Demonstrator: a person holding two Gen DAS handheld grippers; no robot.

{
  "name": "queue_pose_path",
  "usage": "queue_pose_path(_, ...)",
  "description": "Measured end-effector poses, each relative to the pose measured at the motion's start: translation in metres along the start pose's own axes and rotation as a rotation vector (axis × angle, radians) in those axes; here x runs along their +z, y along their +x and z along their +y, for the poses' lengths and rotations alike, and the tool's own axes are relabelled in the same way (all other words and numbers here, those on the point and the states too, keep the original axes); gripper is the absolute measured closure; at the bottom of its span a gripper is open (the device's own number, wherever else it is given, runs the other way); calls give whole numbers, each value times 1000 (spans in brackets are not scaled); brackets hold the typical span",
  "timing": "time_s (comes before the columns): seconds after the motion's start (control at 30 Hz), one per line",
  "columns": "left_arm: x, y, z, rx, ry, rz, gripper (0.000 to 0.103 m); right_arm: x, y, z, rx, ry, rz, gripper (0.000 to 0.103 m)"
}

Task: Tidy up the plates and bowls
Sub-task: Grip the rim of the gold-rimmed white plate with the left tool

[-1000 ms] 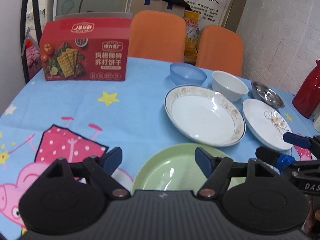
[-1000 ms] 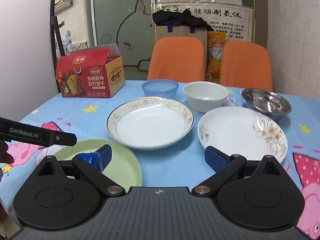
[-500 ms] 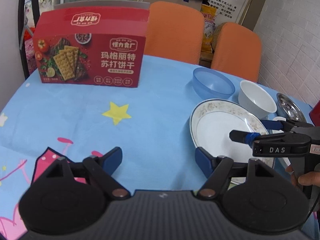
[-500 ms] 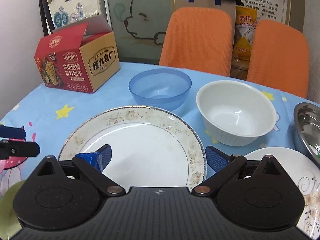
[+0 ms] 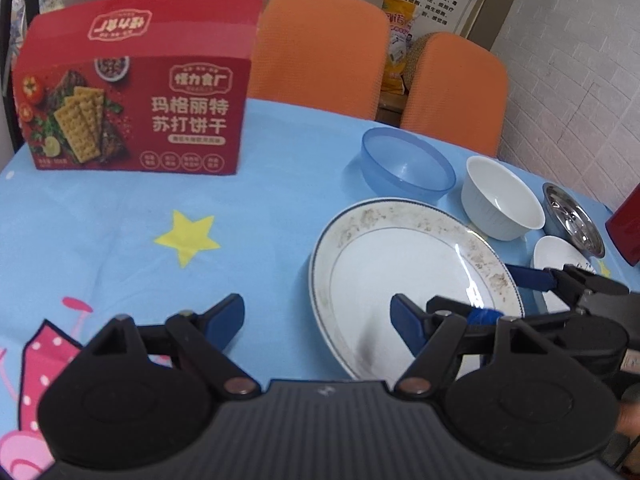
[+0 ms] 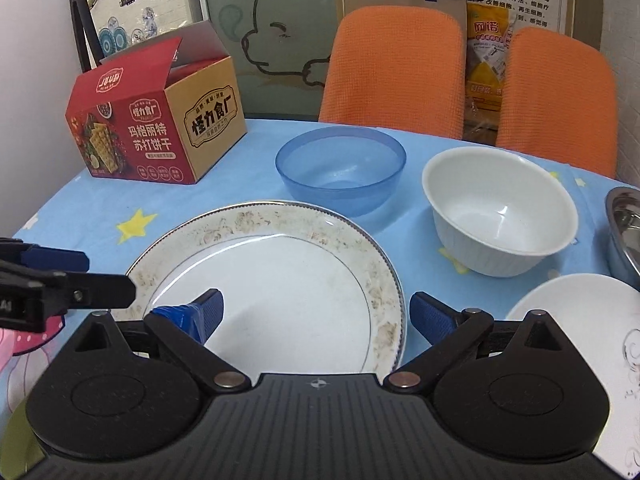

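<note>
A large white plate with a patterned rim (image 5: 408, 272) (image 6: 280, 280) lies on the blue tablecloth. Behind it stand a blue plastic bowl (image 5: 406, 166) (image 6: 340, 168), a white bowl (image 5: 502, 198) (image 6: 500, 208) and a steel bowl (image 5: 572, 216) (image 6: 624, 224). A flowered white plate (image 5: 560, 256) (image 6: 580, 320) lies at the right. My left gripper (image 5: 318, 320) is open and empty at the large plate's left edge. My right gripper (image 6: 316, 312) is open and empty, low over the plate's near right part; it also shows in the left wrist view (image 5: 516, 296).
An open red cracker box (image 5: 136, 96) (image 6: 156, 128) stands at the back left. Two orange chairs (image 5: 320, 44) (image 6: 400, 64) stand behind the table. A red flask (image 5: 628, 224) stands at the far right. A green plate's edge (image 6: 16, 428) shows at the lower left.
Both grippers have moved forward from the green plate toward the large white plate, which now looks closer. Both stay open and empty. No dish has moved.
</note>
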State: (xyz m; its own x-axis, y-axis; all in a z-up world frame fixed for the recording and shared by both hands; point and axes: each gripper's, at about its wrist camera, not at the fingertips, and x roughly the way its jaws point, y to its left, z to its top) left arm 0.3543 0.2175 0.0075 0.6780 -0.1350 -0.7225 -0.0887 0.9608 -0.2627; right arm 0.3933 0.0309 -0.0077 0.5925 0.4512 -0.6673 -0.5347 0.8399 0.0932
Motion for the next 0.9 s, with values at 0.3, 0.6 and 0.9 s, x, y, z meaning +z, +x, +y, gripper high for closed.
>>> queue_pose_path(0.3,7,34,-20,-4,38,62,30,-21,-4,5,5,22,-3,15)
queue_pose_path(0.6,7,38,-28,25,121,61,39,-22,5,14,-3,-44,-6,13)
queue_pose_path(0.9,5,38,-37,42,157,55,51,-22,3,22,-21,-40,1,12)
